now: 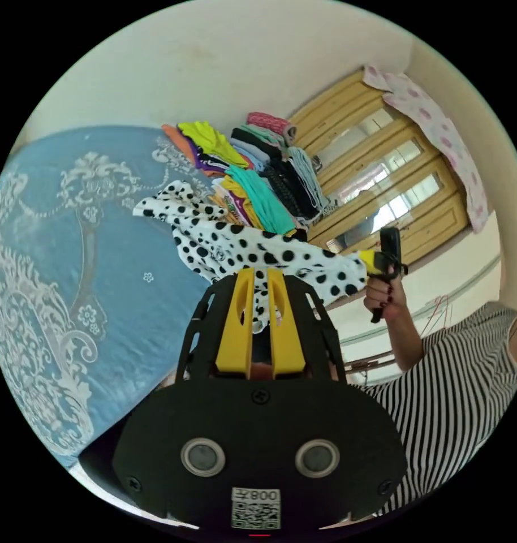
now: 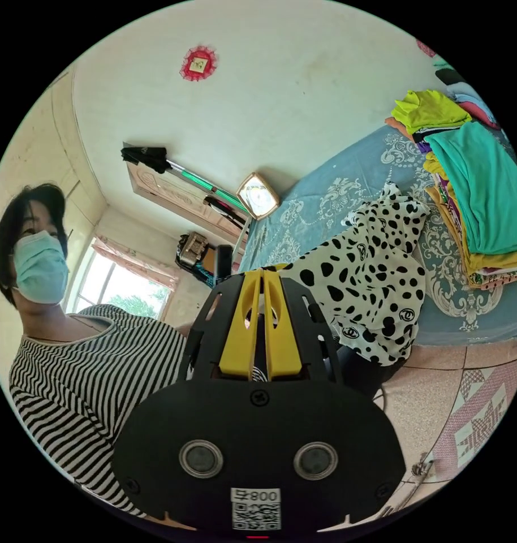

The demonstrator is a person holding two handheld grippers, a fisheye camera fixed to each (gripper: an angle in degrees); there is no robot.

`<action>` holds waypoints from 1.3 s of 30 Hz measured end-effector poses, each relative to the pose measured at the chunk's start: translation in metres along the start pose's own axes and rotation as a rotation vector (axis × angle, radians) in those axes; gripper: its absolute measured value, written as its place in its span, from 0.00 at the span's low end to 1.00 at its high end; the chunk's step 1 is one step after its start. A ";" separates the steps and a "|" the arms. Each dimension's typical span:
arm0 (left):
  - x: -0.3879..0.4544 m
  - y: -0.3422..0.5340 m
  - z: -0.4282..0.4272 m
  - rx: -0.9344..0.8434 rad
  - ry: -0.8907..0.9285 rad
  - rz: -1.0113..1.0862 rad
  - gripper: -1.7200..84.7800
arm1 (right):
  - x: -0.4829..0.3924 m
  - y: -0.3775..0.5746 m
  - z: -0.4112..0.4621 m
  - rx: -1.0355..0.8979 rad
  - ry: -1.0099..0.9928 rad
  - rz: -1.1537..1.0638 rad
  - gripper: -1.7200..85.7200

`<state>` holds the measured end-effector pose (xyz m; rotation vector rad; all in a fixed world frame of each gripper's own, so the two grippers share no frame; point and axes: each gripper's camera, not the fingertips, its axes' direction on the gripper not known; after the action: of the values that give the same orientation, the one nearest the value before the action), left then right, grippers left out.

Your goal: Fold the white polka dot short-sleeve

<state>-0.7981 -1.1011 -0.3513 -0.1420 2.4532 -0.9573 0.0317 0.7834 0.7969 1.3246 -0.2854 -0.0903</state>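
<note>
Both grippers are up in the air with the white polka dot short-sleeve [image 1: 253,249] stretched between them — it hangs centre frame in the left gripper view, above the blue bedspread [image 1: 72,254]. The left gripper [image 1: 260,283] has its jaws closed on the cloth. The right gripper [image 2: 262,283] looks clamped on an edge too. To do this well, I'd say: keep the span taut and level, lay it flat on the bed, clear of the stack of folded clothes [image 2: 485,192] — no sagging.
</note>
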 end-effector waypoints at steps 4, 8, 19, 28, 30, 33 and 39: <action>-0.090 -0.018 0.008 0.046 0.211 -0.266 0.12 | -0.002 -0.002 -0.042 0.083 -0.060 -0.024 0.02; -0.163 -0.029 0.030 0.050 0.332 -0.483 0.13 | -0.010 -0.014 -0.076 0.129 -0.091 -0.085 0.02; -0.261 -0.032 0.027 0.202 0.510 -0.800 0.16 | -0.007 -0.045 -0.143 0.175 -0.119 -0.165 0.02; -0.278 -0.059 -0.032 0.243 0.482 -0.762 0.06 | 0.004 -0.043 -0.188 0.209 -0.092 -0.139 0.02; -0.273 -0.063 -0.061 0.257 0.481 -0.722 0.05 | 0.004 -0.042 -0.199 0.222 -0.082 -0.139 0.02; -0.265 -0.060 -0.107 0.289 0.504 -0.678 0.04 | 0.003 -0.042 -0.216 0.243 -0.073 -0.139 0.02; -0.229 -0.042 -0.218 0.418 0.548 -0.559 0.04 | -0.009 -0.044 -0.243 0.273 -0.108 -0.177 0.02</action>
<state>-0.7085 -0.9389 -0.0925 -0.4925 2.6651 -1.9484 0.0891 1.0036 0.7010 1.6184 -0.2780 -0.2805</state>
